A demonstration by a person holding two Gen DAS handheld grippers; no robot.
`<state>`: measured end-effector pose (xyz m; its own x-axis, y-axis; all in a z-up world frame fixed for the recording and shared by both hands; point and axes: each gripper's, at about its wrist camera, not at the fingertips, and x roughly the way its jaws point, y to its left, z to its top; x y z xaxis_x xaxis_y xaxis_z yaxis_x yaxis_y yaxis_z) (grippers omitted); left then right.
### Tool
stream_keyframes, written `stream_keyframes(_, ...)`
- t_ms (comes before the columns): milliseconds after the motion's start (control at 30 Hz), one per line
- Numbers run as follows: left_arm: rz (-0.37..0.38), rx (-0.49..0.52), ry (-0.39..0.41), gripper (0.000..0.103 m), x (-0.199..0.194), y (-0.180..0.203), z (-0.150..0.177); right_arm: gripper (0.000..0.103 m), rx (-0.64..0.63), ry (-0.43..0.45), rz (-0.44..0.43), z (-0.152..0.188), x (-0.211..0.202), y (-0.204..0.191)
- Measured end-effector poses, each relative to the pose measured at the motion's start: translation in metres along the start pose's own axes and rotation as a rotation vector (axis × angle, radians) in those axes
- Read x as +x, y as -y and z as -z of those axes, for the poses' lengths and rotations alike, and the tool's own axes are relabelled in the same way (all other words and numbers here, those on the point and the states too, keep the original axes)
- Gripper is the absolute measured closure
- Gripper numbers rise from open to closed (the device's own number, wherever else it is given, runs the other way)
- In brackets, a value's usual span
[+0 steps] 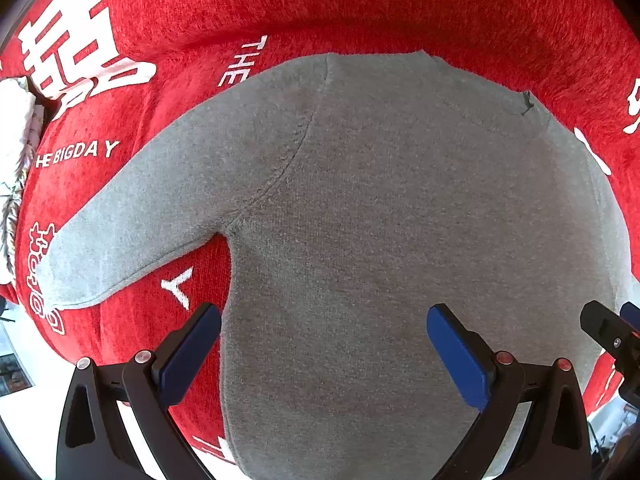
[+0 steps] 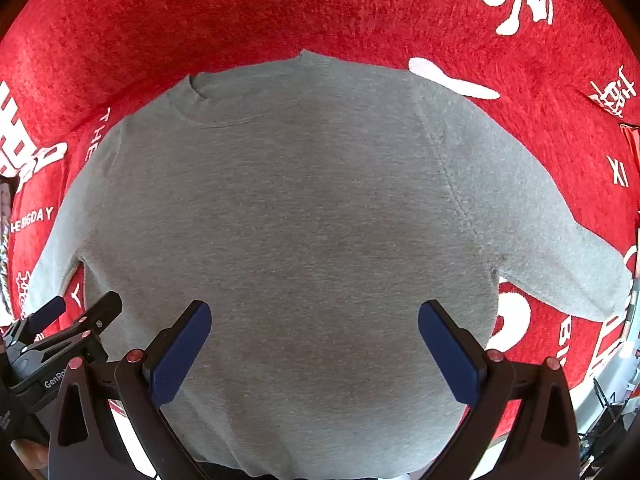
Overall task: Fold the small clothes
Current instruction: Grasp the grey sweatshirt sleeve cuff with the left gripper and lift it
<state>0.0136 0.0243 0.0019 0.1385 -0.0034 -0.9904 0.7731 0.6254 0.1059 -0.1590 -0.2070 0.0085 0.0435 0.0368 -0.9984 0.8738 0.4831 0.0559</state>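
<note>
The surface ahead of my claws was covered by a red cloth [image 1: 360, 12] of fuzzy weave, printed with large white characters and small white lettering, partly readable as "THE BIGDAY". Directly on the cloth lay a grey sweater [image 2: 288, 208], spread flat, its collar at the far side from my claws and its hem nearest them. One sleeve [image 1: 132, 216] ran out to the left of my left claw, angled back toward me; the other sleeve [image 2: 560, 248] ran out to the right of my right claw. Both sleeves rested on the red cloth, clear of the body.
</note>
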Motion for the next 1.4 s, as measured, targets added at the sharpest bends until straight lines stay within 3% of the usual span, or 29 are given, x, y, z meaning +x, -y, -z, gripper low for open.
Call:
stream_keyframes(133, 0.053, -0.033, 0.011, 0.000, 0.002, -0.011, 0.003, 0.000, -0.016, 0.003, -0.002, 0.001, 0.000, -0.007)
stream_keyframes(333, 0.131, -0.147, 0.091, 0.000, 0.008, -0.065, 0.014, 0.000, -0.060, -0.003, -0.011, 0.007, 0.002, -0.031)
stream_keyframes(533, 0.121, -0.345, 0.176, 0.000, 0.017, -0.168, 0.041, 0.000, -0.128, -0.017, -0.023, 0.015, 0.007, -0.065)
stream_keyframes(667, 0.122, -0.506, 0.172, 0.000, 0.035, -0.237, 0.065, 0.000, -0.174, -0.023, -0.028, 0.021, 0.009, -0.092)
stream_keyframes(767, 0.184, -0.647, 0.158, 0.000, 0.059, -0.283, 0.083, 0.000, -0.202, -0.027, -0.030, 0.024, 0.011, -0.108)
stream_keyframes(867, 0.297, -0.740, 0.131, 0.000, 0.084, -0.299, 0.087, 0.000, -0.229, -0.031, -0.031, 0.028, 0.014, -0.123)
stream_keyframes(967, 0.377, -0.791, 0.158, 0.000, 0.094, -0.309, 0.086, 0.000, -0.248, -0.040, -0.027, 0.031, 0.019, -0.136)
stream_keyframes(1100, 0.410, -0.812, 0.177, 0.000, 0.102, -0.307, 0.068, 0.000, -0.269, -0.045, -0.021, 0.032, 0.023, -0.150)
stream_keyframes(1167, 0.396, -0.822, 0.181, 0.012, 0.102, -0.307, 0.061, 0.000, -0.274, -0.042, -0.021, 0.032, 0.023, -0.154)
stream_keyframes(1200, 0.381, -0.827, 0.181, 0.030, 0.100, -0.308, 0.059, 0.000, -0.277, -0.040, -0.023, 0.032, 0.023, -0.155)
stream_keyframes(1233, 0.376, -0.822, 0.189, 0.059, 0.098, -0.309, 0.059, 0.000, -0.279, -0.037, -0.025, 0.033, 0.022, -0.156)
stream_keyframes(1300, 0.396, -0.796, 0.187, 0.086, 0.098, -0.311, 0.059, 0.000, -0.282, -0.032, -0.032, 0.033, 0.021, -0.157)
stream_keyframes(1367, 0.398, -0.780, 0.206, 0.087, 0.093, -0.312, 0.058, 0.000, -0.277, -0.030, -0.048, 0.033, 0.021, -0.155)
stream_keyframes(1400, 0.386, -0.761, 0.222, 0.096, 0.086, -0.312, 0.056, 0.000, -0.273, -0.026, -0.058, 0.033, 0.020, -0.154)
